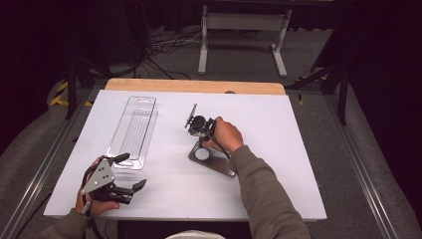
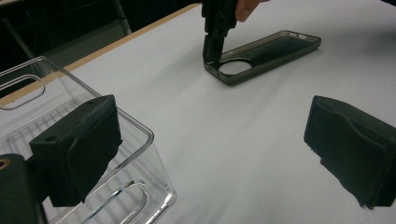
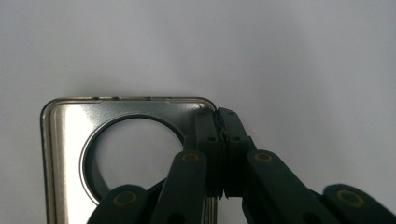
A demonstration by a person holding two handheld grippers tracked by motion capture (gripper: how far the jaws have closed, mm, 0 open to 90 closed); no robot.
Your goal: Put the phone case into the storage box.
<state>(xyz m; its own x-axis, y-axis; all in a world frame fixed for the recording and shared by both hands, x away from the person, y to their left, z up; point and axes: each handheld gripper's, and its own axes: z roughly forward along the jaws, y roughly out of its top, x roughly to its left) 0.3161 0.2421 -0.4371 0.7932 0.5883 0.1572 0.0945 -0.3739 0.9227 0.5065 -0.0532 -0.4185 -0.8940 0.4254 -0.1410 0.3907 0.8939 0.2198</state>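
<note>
Nearest the person, the left tongs [image 1: 130,188] are hovering released over the white desk [image 1: 278,129], jaws wide apart, just beside the near end of the clear, ribbed plastic tray [image 1: 133,130]. Farther out, the right tongs [image 3: 218,140] are clenching the side wall of the smoky translucent phone case with a round camera hole [image 2: 261,56], at its camera-hole end. The case is lying flat mid-desk, its long axis running diagonally toward the person's right. The tray is lying to its left, well apart; the case is probably headed there.
</note>
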